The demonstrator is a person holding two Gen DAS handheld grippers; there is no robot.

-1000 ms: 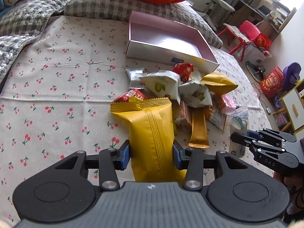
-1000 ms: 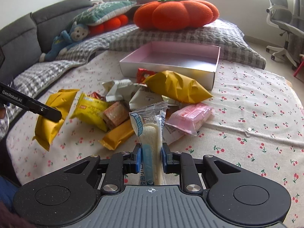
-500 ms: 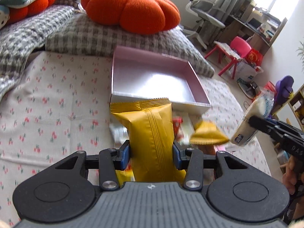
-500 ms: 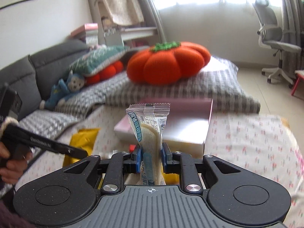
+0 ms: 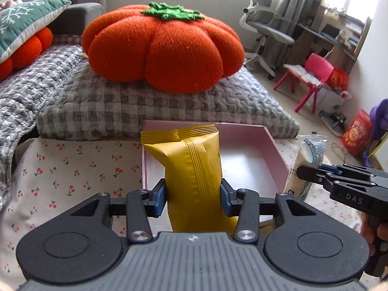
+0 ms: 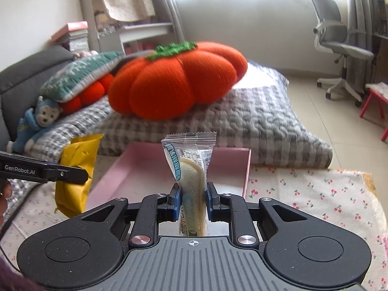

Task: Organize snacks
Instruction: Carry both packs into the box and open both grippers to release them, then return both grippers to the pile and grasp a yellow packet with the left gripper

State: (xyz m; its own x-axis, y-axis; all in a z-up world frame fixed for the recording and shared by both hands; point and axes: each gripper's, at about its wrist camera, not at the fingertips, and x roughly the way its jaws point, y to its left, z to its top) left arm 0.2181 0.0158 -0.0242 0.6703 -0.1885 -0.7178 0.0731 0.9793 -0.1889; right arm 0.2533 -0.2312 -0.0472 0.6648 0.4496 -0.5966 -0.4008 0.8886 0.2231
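Both grippers have lifted their snacks off the pile and now hold them over the pink box (image 5: 271,145). The left gripper (image 5: 193,197) clamps the yellow packet (image 5: 194,165); the right gripper (image 6: 193,202) pinches the clear-wrapped biscuit (image 6: 190,172) near the box's front edge.

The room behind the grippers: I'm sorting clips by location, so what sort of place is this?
Most likely a home living room or bedroom: a pumpkin cushion on a grey quilted pad, an office chair beside a desk, and a child's red chair.
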